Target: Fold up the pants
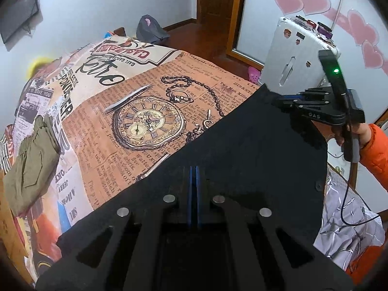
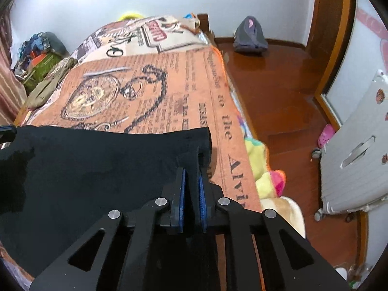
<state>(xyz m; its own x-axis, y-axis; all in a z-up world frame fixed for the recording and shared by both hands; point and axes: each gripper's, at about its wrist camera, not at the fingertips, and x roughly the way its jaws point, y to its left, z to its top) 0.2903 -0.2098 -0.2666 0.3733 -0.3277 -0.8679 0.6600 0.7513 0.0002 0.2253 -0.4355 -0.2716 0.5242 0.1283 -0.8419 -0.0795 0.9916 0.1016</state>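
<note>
Black pants [image 1: 242, 145] hang stretched between my two grippers above the bed's printed cover [image 1: 145, 84]. In the left wrist view my left gripper [image 1: 193, 169] is shut, its blue pads pressed together on the near edge of the cloth. My right gripper [image 1: 276, 98] pinches the far corner, held by a hand in an orange sleeve [image 1: 373, 150]. In the right wrist view the right gripper [image 2: 192, 167] is shut on a fold of the pants [image 2: 97, 169] at their right corner. The left gripper [image 2: 6, 131] shows at the far left edge, at the other corner.
An olive garment [image 1: 31, 165] lies at the bed's left side. A grey suitcase [image 2: 359, 150] stands on the wooden floor [image 2: 278, 84], with a grey backpack [image 2: 249, 36] by the wall. A bright plush toy [image 2: 264, 169] sits against the bed edge. A grey patterned quilt [image 1: 344, 223] lies at the right.
</note>
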